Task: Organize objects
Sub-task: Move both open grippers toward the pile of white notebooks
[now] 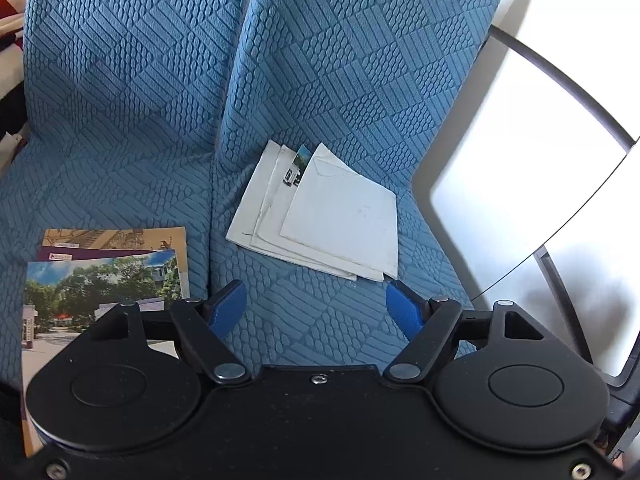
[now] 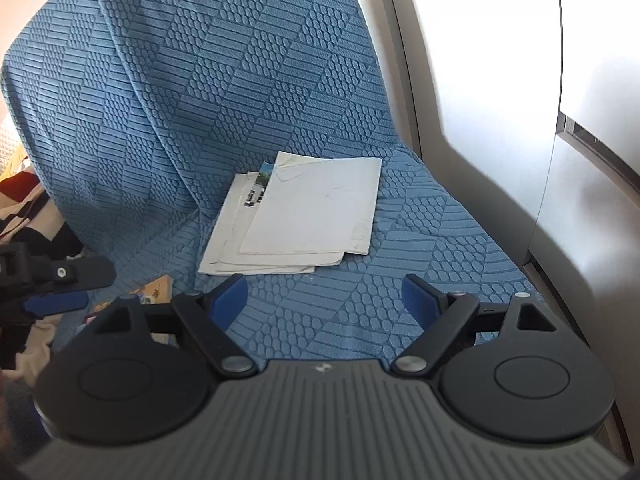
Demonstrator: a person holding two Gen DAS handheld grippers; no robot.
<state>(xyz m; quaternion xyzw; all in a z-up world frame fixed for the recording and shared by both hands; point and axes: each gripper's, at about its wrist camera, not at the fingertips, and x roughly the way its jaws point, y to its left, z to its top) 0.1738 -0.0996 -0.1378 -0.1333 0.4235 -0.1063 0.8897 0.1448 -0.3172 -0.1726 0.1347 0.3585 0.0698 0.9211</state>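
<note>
A loose stack of white envelopes [image 1: 320, 216] lies fanned on the seat of a sofa under a blue textured cover [image 1: 132, 100], close to the foot of the backrest, with the corner of a colour photo card [image 1: 301, 159] peeking out between the upper sheets. The top envelope lies flap side up, its corners overhanging the sheets beneath. In my right wrist view the same stack [image 2: 296, 220] sits just ahead of my right gripper [image 2: 324, 304], whose blue-padded jaws stand wide apart over bare cover, nothing between them and not touching the paper. My left gripper [image 1: 316, 308] hangs over the seat too, jaws spread wide and empty; its right pad [image 1: 404, 312] is just short of the stack's nearest corner, and I cannot tell whether it touches. To the left, across the crease between the two seat cushions, a second pile of picture postcards [image 1: 108, 276] rests flat, the top one showing trees and a building under blue sky, partly hidden behind my left gripper's body. From the right wrist, the left gripper [image 2: 56, 292] shows at the left edge, above a corner of those postcards [image 2: 154, 288]. A pale grey panel [image 2: 500, 80] rises along the sofa's right side. Striped fabric [image 2: 24, 208] lies bunched at the far left.
</note>
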